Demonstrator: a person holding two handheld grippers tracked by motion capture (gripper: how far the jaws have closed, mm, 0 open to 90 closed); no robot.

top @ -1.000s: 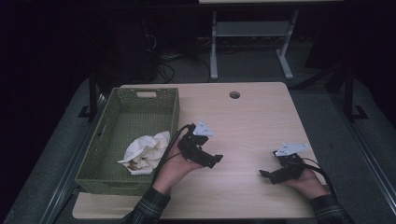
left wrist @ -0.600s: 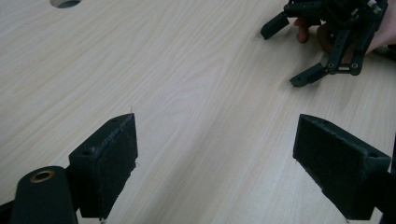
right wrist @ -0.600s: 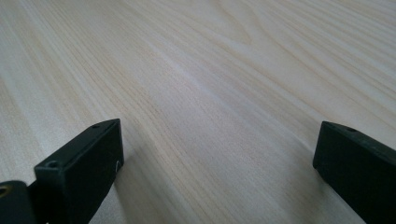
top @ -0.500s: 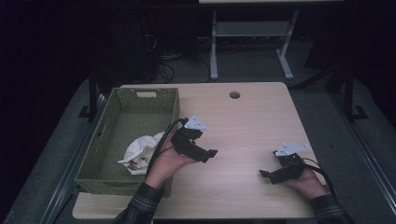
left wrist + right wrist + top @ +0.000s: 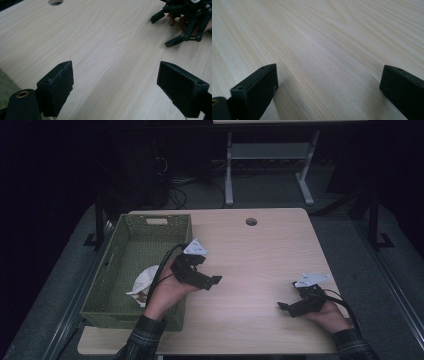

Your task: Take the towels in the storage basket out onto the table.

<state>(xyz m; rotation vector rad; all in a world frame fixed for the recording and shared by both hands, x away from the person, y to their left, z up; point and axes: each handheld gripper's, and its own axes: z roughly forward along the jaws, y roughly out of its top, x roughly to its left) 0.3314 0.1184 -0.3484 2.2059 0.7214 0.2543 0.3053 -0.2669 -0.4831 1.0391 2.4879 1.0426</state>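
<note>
The left gripper (image 5: 212, 281) has drifted toward 10 o'clock, jaws wide and empty, nearing the crumpled white cloth (image 5: 143, 281) in the green woven basket (image 5: 131, 242); the right gripper (image 5: 286, 308) rests wide open.

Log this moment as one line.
left gripper: open, empty, beside green basket | right gripper: open, empty, on table | white cloth: in basket

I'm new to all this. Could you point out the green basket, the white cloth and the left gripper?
green basket (image 5: 131, 227): high view, far rim.
white cloth (image 5: 144, 279): high view, its bunched middle, inside the basket.
left gripper (image 5: 115, 85): left gripper view, midway between its open jaws.
</note>
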